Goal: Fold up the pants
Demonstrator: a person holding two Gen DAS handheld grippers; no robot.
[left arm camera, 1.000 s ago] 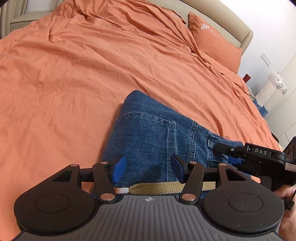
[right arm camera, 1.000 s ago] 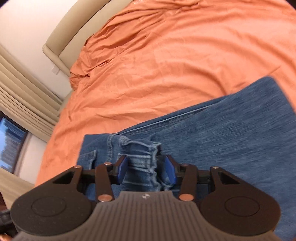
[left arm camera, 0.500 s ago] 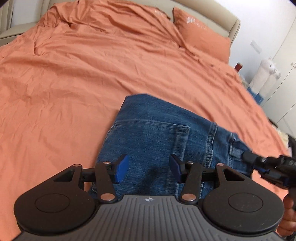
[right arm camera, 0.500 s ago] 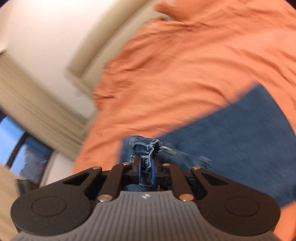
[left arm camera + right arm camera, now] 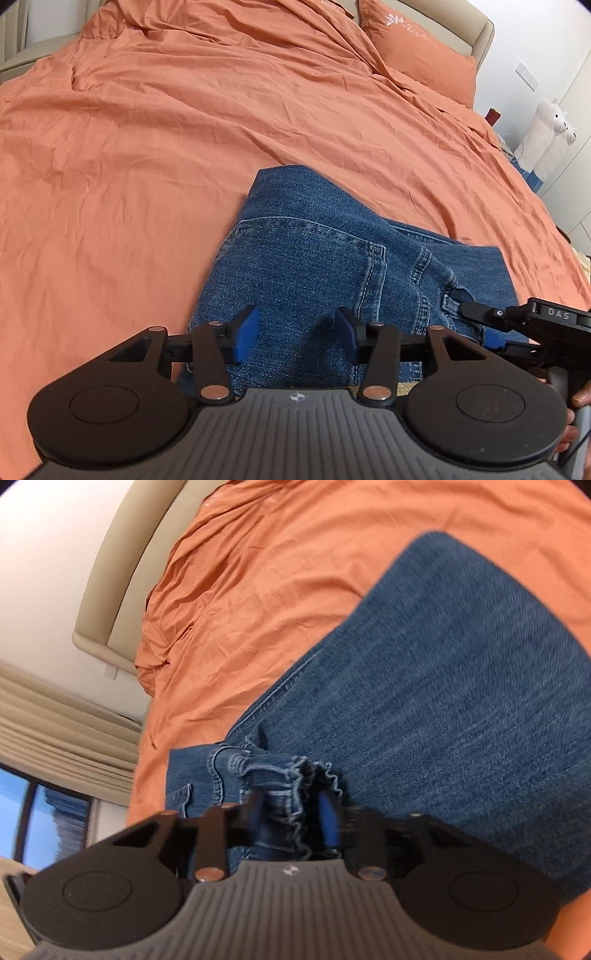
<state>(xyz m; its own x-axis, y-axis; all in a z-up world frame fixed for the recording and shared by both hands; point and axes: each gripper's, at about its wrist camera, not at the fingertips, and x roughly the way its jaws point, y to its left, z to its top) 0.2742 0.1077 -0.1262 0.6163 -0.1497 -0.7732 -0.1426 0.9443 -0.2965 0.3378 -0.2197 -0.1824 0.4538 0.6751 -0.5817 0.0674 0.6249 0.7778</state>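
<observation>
Folded blue jeans lie on the orange bed sheet, back pocket up. My left gripper is open and empty just above the near part of the jeans. In the right wrist view the jeans fill the right side; my right gripper has its blue pads apart on either side of a bunched, frayed hem, with gaps showing. This view is blurred. The right gripper also shows in the left wrist view at the jeans' right edge.
An orange pillow and beige headboard are at the far right. White plush alpacas stand beside the bed. Beige curtains and a window are off the bed's left side.
The right gripper was shut on the hem half a second ago; its jaws have now spread apart. The left gripper stayed open and drew back slightly over the jeans.
</observation>
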